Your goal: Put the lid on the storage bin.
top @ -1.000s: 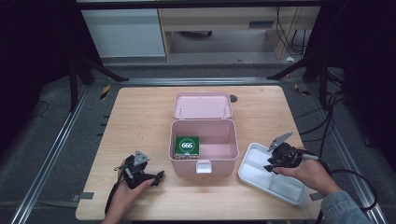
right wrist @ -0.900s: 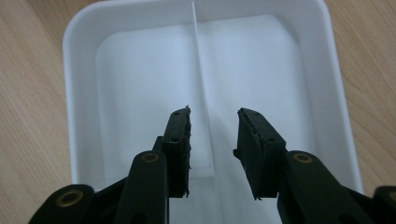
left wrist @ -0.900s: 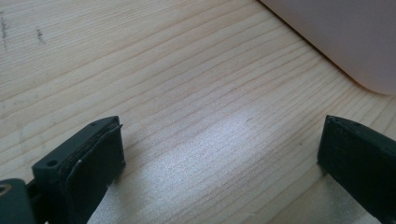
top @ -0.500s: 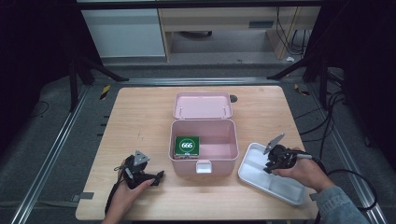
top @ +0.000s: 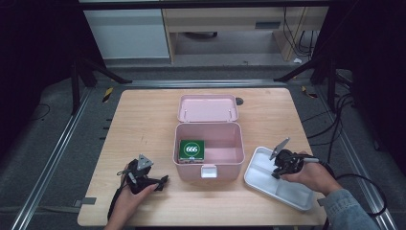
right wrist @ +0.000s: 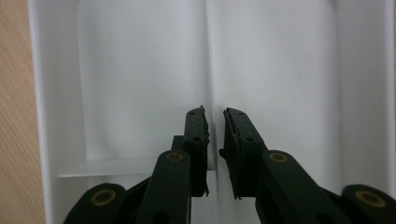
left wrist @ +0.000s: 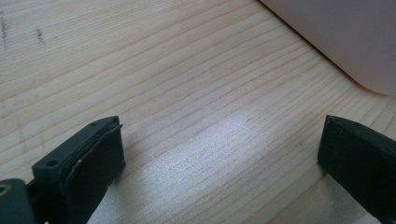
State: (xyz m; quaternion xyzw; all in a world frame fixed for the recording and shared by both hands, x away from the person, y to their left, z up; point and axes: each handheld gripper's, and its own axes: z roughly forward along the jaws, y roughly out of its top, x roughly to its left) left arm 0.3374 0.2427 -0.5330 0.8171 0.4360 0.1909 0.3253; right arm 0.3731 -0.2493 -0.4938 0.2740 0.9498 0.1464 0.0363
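Note:
A white two-compartment tray (top: 261,184) lies on the table's right front. My right gripper (top: 278,171) points down into it. In the right gripper view the jaws of that gripper (right wrist: 215,116) have just been closing and stand a narrow gap apart, astride the tray's middle divider (right wrist: 208,56); I see no pad pressing on it. My left gripper (top: 162,182) rests on the wood at the left front, held by a hand. It shows wide open (left wrist: 219,149) with nothing but bare wood between its pads. An open pink box (top: 225,165) in the middle holds a green packet (top: 192,149).
The pink box's lid (top: 207,108) lies tipped back behind it. A corner of the box (left wrist: 345,42) lies just beyond my left gripper. Cables trail off the right side, and metal rails run along both table sides.
My right gripper has shifted slightly left over the white tray and its jaws have narrowed. The left hand and gripper have not moved.

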